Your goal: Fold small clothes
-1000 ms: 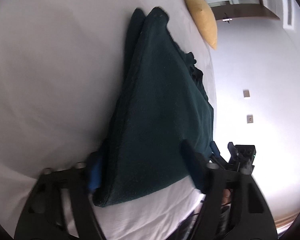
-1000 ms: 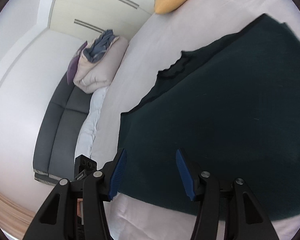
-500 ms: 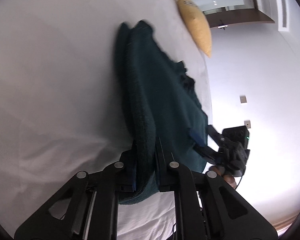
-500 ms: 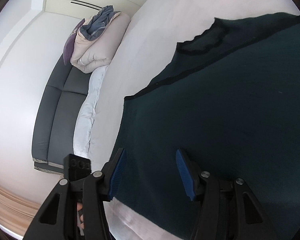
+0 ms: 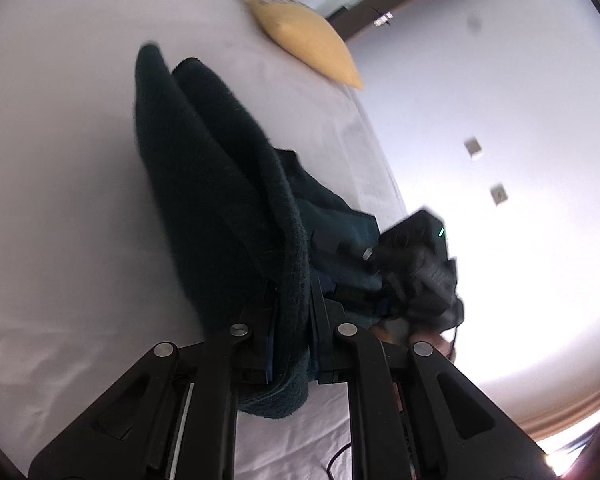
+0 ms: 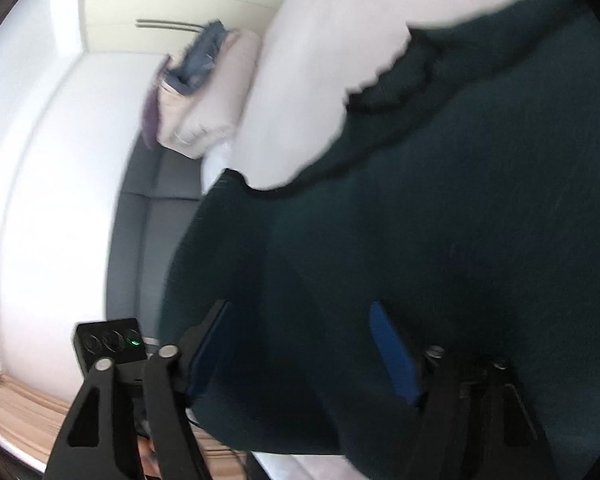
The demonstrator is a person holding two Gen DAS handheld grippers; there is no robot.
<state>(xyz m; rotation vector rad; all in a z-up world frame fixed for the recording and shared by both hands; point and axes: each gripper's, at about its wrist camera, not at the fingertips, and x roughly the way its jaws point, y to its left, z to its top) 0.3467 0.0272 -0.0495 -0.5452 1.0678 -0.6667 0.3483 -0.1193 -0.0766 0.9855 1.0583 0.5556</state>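
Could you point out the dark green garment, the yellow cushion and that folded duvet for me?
dark green garment (image 5: 220, 208): left wrist view, its lifted fold.
yellow cushion (image 5: 304, 36): left wrist view, its middle.
folded duvet (image 6: 212, 108): right wrist view, its pale side.

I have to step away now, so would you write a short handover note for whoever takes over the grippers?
Left gripper: shut on the dark green garment, its edge pinched and lifted off the white bed.
Right gripper: jaws have just been opening; cloth lies between them, not gripped.
Done: one edge picked up.
Left: grip the other edge with the right, carry the fold over, flatten. The yellow pillow is clear of the work.
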